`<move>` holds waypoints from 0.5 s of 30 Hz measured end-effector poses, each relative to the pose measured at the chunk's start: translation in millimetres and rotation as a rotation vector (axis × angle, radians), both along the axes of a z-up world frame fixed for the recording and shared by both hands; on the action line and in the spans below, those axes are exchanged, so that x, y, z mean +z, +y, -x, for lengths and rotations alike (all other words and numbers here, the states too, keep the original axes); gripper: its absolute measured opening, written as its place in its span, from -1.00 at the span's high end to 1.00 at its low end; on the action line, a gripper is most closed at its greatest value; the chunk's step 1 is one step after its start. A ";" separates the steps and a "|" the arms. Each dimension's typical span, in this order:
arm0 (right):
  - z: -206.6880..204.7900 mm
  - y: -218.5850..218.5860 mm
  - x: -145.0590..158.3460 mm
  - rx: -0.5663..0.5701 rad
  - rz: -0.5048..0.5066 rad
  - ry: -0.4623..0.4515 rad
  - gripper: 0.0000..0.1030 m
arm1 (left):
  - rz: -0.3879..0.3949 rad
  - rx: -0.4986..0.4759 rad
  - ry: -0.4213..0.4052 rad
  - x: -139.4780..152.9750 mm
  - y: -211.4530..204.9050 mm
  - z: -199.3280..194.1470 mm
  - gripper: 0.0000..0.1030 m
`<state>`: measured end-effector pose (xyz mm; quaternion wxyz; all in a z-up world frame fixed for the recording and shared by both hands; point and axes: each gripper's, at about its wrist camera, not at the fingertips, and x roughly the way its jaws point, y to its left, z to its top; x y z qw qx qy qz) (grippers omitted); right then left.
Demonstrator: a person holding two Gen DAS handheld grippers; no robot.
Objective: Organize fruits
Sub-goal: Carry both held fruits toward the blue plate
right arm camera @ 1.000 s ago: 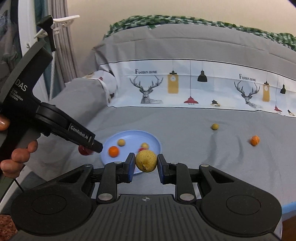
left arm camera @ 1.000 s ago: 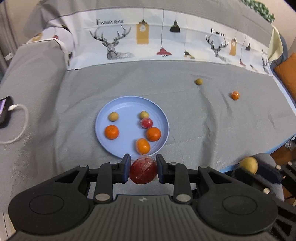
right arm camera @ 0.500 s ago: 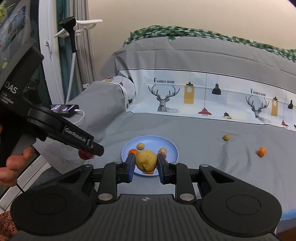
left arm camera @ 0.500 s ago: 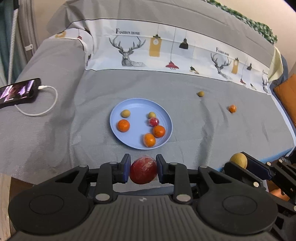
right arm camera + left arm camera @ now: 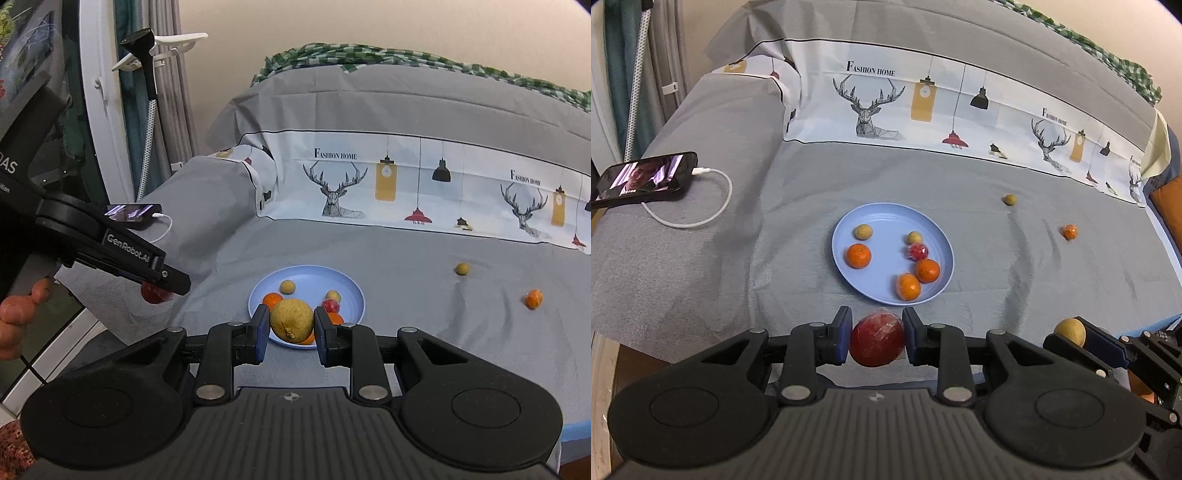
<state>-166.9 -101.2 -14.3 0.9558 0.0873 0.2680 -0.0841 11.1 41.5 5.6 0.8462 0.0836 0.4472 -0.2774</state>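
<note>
My left gripper [image 5: 877, 341] is shut on a red fruit in clear wrap [image 5: 877, 343], held in front of the blue plate [image 5: 849, 236] on the grey sofa cover. My right gripper [image 5: 290, 328] is shut on a yellow fruit [image 5: 291, 319], also on the near side of the plate [image 5: 354, 291]. The plate holds several small fruits: oranges [image 5: 857, 255], yellowish ones [image 5: 863, 232] and a red one [image 5: 918, 252]. Away to the right a small yellow fruit [image 5: 1009, 199] and a small orange [image 5: 1069, 231] lie loose on the cover. The left gripper [image 5: 162, 286] with its red fruit shows in the right wrist view.
A phone [image 5: 642, 179] with a lit screen and a white cable [image 5: 701, 218] rests on the left armrest. The deer-print cloth [image 5: 923, 107] covers the sofa back. An orange cushion [image 5: 1167, 199] sits at the far right. A hand [image 5: 14, 314] grips the left tool's handle.
Both grippers have drawn back from the plate, which now looks smaller and farther. The phone on the armrest has come into view. Both grips are unchanged.
</note>
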 end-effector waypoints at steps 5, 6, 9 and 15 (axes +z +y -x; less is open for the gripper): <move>-10.7 -3.2 -7.3 -0.001 -0.018 0.015 0.48 | -0.008 0.012 0.012 -3.2 -0.2 -9.8 0.37; -13.6 -4.1 -9.0 -0.001 -0.019 0.020 0.48 | -0.010 0.014 0.015 -4.0 -0.9 -11.9 0.37; -23.5 -7.6 -15.2 0.005 -0.029 0.038 0.48 | -0.019 0.018 0.021 -7.5 -4.3 -18.4 0.37; -54.0 -19.6 -30.4 0.012 -0.040 0.082 0.48 | -0.035 0.026 0.040 -20.1 -15.4 -40.6 0.37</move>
